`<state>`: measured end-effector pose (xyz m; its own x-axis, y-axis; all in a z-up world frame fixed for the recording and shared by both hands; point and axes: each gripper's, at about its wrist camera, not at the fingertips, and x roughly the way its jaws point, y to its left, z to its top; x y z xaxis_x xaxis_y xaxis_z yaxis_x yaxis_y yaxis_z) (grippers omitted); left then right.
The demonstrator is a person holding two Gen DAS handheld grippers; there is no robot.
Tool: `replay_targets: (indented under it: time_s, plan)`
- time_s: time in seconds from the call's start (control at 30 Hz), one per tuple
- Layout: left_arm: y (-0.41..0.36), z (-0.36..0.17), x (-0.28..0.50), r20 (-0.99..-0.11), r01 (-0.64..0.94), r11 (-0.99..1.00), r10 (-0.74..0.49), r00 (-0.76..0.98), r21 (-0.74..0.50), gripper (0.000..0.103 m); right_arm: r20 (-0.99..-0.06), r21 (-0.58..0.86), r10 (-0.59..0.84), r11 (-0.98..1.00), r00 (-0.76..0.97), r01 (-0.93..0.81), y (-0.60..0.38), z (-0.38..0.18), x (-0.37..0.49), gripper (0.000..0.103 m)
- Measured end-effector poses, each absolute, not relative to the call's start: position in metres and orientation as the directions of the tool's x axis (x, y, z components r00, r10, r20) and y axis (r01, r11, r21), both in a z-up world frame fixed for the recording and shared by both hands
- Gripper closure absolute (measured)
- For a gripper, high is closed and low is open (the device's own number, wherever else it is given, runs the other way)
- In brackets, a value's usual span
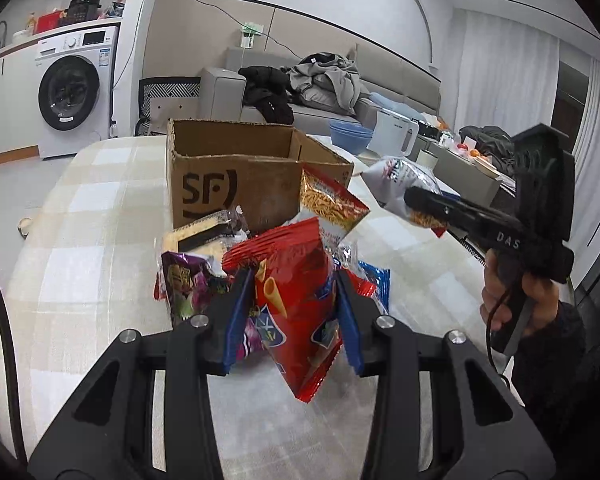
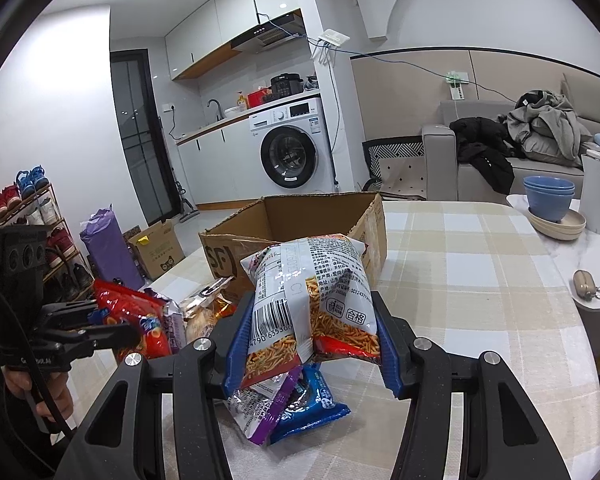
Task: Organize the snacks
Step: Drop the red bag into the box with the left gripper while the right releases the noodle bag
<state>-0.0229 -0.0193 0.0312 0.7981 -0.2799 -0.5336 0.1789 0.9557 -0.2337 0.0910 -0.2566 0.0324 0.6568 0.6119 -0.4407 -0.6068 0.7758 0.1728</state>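
The left gripper (image 1: 296, 304) held the red snack bag (image 1: 296, 300) and the right gripper (image 2: 312, 332) held the noodle snack bag (image 2: 308, 292), the open cardboard box (image 2: 300, 216) lying just ahead of both, nearer the right one.

Snack count around the cardboard box (image 1: 236, 184)

One open box, two grippers: left gripper (image 1: 296, 312) clamps one red cone-snack bag (image 1: 296, 304), right gripper (image 2: 310, 336) clamps one stick-snack bag (image 2: 308, 280). Before the box: one more stick-snack bag (image 1: 328, 204), one purple bag (image 1: 184, 284), one blue bag (image 2: 312, 404), one cracker pack (image 1: 204, 232). Right of the box: two stacked blue bowls (image 2: 550, 196).
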Motion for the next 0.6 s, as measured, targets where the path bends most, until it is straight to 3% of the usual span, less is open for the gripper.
replay_targets:
  time_s: [0.6]
  plan:
    - [-0.008,0.056,0.030,-0.476,0.121,0.960,-0.233,0.848,-0.254,0.066,-0.439,0.173,0.620,0.769,0.650,-0.616,-0.240,0.029,0.098,0.049]
